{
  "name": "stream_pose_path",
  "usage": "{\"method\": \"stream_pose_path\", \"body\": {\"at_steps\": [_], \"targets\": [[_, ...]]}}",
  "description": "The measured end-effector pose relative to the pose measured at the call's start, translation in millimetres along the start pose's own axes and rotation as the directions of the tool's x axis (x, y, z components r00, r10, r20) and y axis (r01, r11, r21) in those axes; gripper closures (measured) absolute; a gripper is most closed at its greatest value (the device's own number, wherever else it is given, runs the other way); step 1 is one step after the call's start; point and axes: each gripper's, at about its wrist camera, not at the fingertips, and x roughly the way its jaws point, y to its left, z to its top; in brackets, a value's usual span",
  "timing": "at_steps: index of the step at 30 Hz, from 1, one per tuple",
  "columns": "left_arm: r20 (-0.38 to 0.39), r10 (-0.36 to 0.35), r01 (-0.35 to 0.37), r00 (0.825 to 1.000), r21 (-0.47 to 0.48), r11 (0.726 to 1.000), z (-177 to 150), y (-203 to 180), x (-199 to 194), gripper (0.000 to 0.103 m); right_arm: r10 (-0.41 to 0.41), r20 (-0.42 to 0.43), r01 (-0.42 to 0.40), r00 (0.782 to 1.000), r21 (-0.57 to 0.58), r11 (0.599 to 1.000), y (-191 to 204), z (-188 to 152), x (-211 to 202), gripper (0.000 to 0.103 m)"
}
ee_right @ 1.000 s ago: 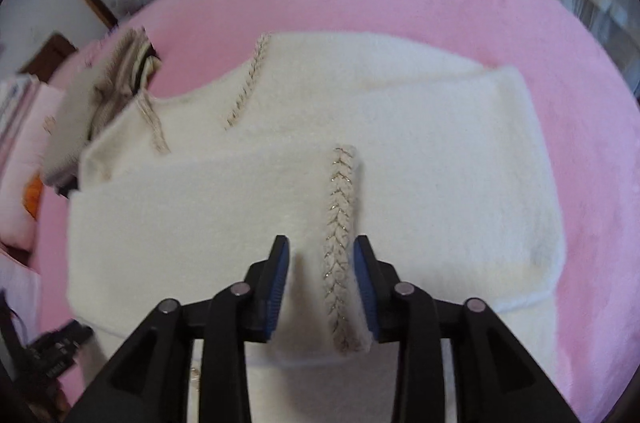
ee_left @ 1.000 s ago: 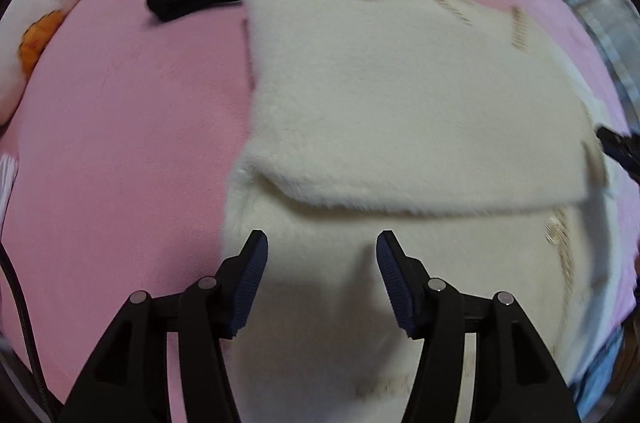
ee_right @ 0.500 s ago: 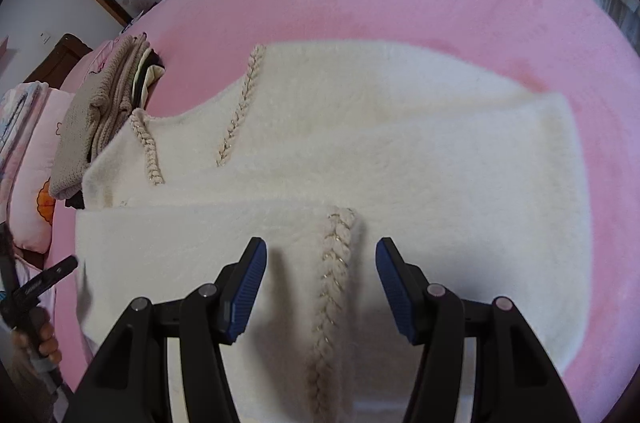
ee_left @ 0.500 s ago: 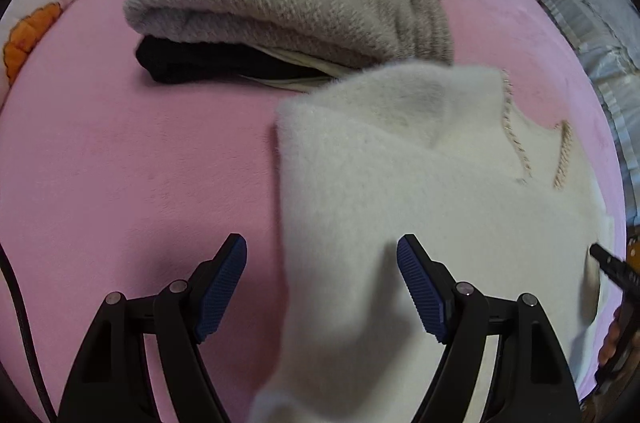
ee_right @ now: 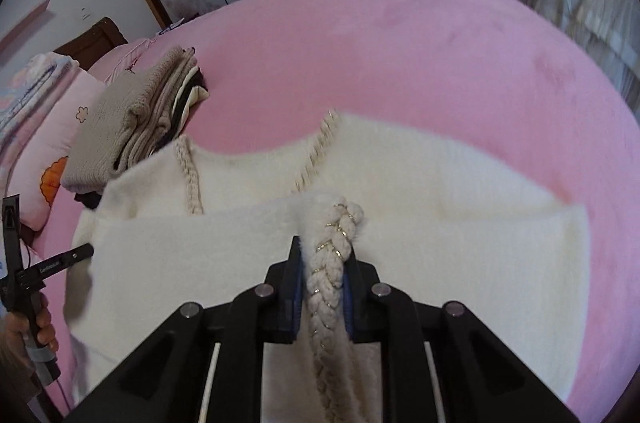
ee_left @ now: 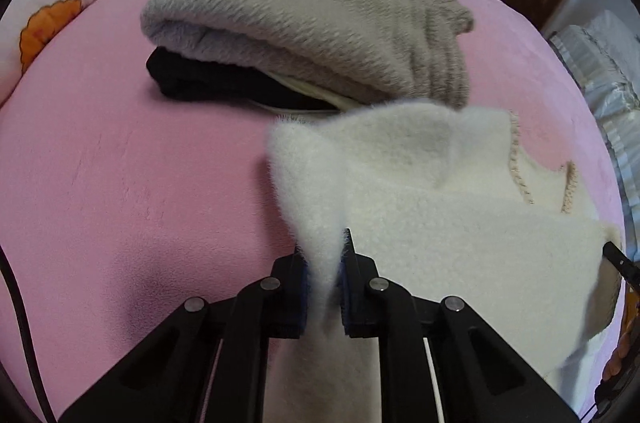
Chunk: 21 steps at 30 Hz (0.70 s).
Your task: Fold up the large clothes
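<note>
Sweater (ee_left: 460,223) | L hand-held gripper (ee_left: 325,263) pinching edge | R hand-held gripper (ee_right: 323,267) clamping braid trim (ee_right: 330,263)

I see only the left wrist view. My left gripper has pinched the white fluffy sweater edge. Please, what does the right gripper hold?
Observer: The right gripper is shut on the braided trim of the same white sweater, which runs between its pads.
Operator: Is the far part of the sweater flat?
Observer: Yes, in the right wrist view the part beyond the grip lies flat on the pink bedspread, neckline toward the far side.
Operator: Is my left gripper visible there?
Observer: Partly: the left gripper shows at the picture's left edge, by the sweater's left side, with a hand on its handle.
</note>
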Motion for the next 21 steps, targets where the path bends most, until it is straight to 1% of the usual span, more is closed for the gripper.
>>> {"method": "stream_pose_path", "body": {"at_steps": [1, 2, 3, 4, 5, 6, 7, 8, 9, 10, 11, 12, 13, 16, 17, 18, 19, 20, 21], "targets": [[-0.002, 0.009, -0.009, 1.0, -0.002, 1.0, -1, 0, 6, 0.093, -0.018, -0.029, 0.018, 0.999, 0.001, 1.0, -1, -1, 13, 0.088], [0.001, 0.019, -0.019, 1.0, 0.004, 1.0, -3, -3, 10, 0.093, -0.047, -0.075, 0.047, 0.996, -0.002, 0.999, -2, -4, 31, 0.088], [0.005, 0.03, -0.03, 1.0, 0.013, 0.999, -5, -5, 14, 0.092, -0.054, -0.103, 0.055, 0.993, -0.001, 0.999, -5, -7, 43, 0.087], [0.006, 0.044, -0.044, 0.999, 0.016, 0.999, -6, -7, 17, 0.09, -0.051, -0.109, 0.053, 0.993, 0.014, 0.999, -8, -9, 48, 0.086], [0.004, 0.054, -0.054, 0.999, 0.012, 0.998, -7, -9, 19, 0.088, -0.046, -0.104, 0.049, 0.994, 0.031, 0.998, -9, -8, 46, 0.085], [0.0, 0.066, -0.066, 0.998, 0.009, 0.998, -6, -10, 18, 0.083, -0.052, -0.108, 0.057, 0.993, 0.049, 0.997, -10, -6, 41, 0.081], [-0.008, 0.084, -0.084, 0.996, 0.011, 0.996, -4, -11, 15, 0.077, -0.08, -0.107, 0.086, 0.991, 0.061, 0.994, -10, -4, 34, 0.074], [-0.011, 0.111, -0.111, 0.994, 0.014, 0.994, -3, -13, 10, 0.071, -0.097, -0.089, 0.103, 0.991, 0.061, 0.993, -8, -5, 24, 0.07], [-0.003, 0.156, -0.156, 0.988, 0.022, 0.988, -6, -21, 2, 0.065, -0.106, -0.065, 0.109, 0.992, 0.054, 0.993, -4, -5, 14, 0.069], [0.02, 0.203, -0.204, 0.979, 0.033, 0.978, -6, -27, -9, 0.064, -0.109, -0.038, 0.111, 0.993, 0.043, 0.993, 2, -8, 3, 0.068], [0.046, 0.217, -0.219, 0.975, 0.035, 0.975, -8, -33, -20, 0.064, -0.095, -0.016, 0.096, 0.995, 0.031, 0.995, 9, -11, -7, 0.068], [0.078, 0.207, -0.209, 0.975, 0.03, 0.977, -12, -40, -34, 0.063, -0.073, -0.001, 0.073, 0.997, 0.017, 0.997, 20, -15, -15, 0.068], [0.101, 0.178, -0.182, 0.979, 0.026, 0.983, -17, -49, -45, 0.061, -0.05, 0.007, 0.05, 0.999, 0.003, 0.999, 31, -20, -21, 0.068], [0.128, 0.097, -0.101, 0.987, 0.018, 0.995, -40, -69, -66, 0.057, 0.061, 0.001, -0.061, 0.998, -0.032, 0.998, 71, -41, -27, 0.068], [0.122, 0.077, -0.079, 0.99, 0.013, 0.997, -49, -72, -69, 0.057, 0.105, -0.013, -0.106, 0.994, -0.043, 0.993, 85, -49, -23, 0.068], [0.107, 0.061, -0.062, 0.992, 0.006, 0.998, -58, -76, -66, 0.057, 0.13, -0.031, -0.132, 0.991, -0.059, 0.989, 98, -58, -19, 0.068], [0.075, 0.06, -0.06, 0.995, -0.003, 0.998, -66, -82, -56, 0.057, 0.139, -0.052, -0.143, 0.989, -0.075, 0.987, 108, -67, -13, 0.068], [0.046, 0.067, -0.067, 0.997, -0.011, 0.998, -65, -85, -47, 0.057, 0.146, -0.081, -0.153, 0.986, -0.09, 0.984, 117, -76, -5, 0.068], [0.017, 0.078, -0.077, 0.997, -0.021, 0.997, -70, -86, -39, 0.057, 0.147, -0.095, -0.156, 0.985, -0.098, 0.983, 120, -82, 1, 0.068]]}}
